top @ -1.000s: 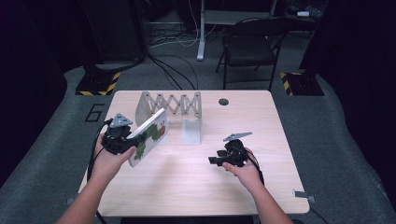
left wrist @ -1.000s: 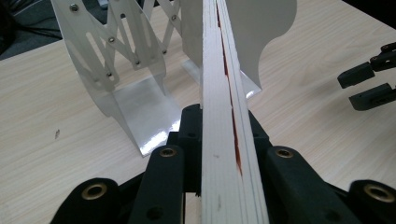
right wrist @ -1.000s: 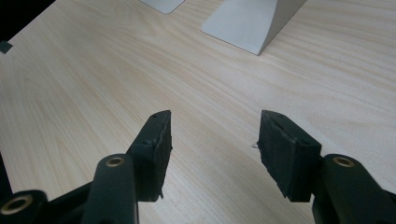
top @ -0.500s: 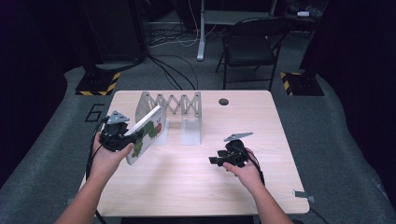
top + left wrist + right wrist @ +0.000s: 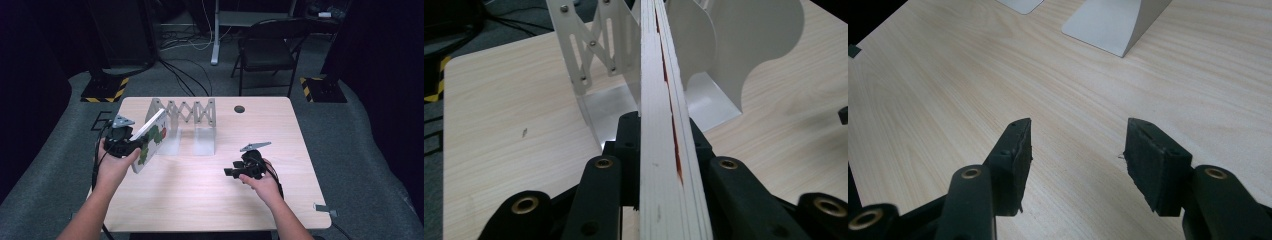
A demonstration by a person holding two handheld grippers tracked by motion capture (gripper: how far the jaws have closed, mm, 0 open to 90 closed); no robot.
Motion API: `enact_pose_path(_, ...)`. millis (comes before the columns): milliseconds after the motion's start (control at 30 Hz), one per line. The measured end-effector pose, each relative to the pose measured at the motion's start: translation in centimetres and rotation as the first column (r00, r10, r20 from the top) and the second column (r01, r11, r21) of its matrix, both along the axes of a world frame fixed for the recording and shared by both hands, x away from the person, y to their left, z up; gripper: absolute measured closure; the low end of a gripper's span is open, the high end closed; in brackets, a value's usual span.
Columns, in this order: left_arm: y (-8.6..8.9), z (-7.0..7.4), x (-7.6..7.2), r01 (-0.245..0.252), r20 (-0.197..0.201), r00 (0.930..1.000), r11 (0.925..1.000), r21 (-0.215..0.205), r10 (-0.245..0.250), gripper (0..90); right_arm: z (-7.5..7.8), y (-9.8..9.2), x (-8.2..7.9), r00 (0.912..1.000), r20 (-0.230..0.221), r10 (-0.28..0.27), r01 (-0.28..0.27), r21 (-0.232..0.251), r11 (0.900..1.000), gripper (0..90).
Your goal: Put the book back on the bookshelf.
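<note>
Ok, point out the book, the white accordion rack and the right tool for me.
book [image 5: 150,139]: high view, on its illustrated cover.
white accordion rack [image 5: 189,111]: high view, on the criss-cross lattice.
right tool [image 5: 1077,150]: right gripper view, midway between its open tips.

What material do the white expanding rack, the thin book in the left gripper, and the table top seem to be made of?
The white expanding rack looks like painted sheet metal: thin flat slats joined by rivets, with a smooth matte coat. The thin book seems to be thick card, its edge showing stacked pale board pages. The table top shows light wood grain, likely laminate, though real wood is possible.
</note>
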State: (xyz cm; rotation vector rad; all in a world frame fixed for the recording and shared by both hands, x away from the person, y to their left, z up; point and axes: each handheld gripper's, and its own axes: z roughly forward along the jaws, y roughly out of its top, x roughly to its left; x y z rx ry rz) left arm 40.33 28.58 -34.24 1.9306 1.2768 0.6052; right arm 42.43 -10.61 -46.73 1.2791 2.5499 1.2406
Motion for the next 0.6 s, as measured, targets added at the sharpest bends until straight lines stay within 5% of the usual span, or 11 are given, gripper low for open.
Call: enact_pose_path(600,-0.3,-0.1,1.6,-0.100,0.014,0.9949,0.9949,0.002,0.100,75.7,-0.1,-0.1,0.1,1.0000,-0.003,-0.005,0.005,0.004,1.000,44.4)
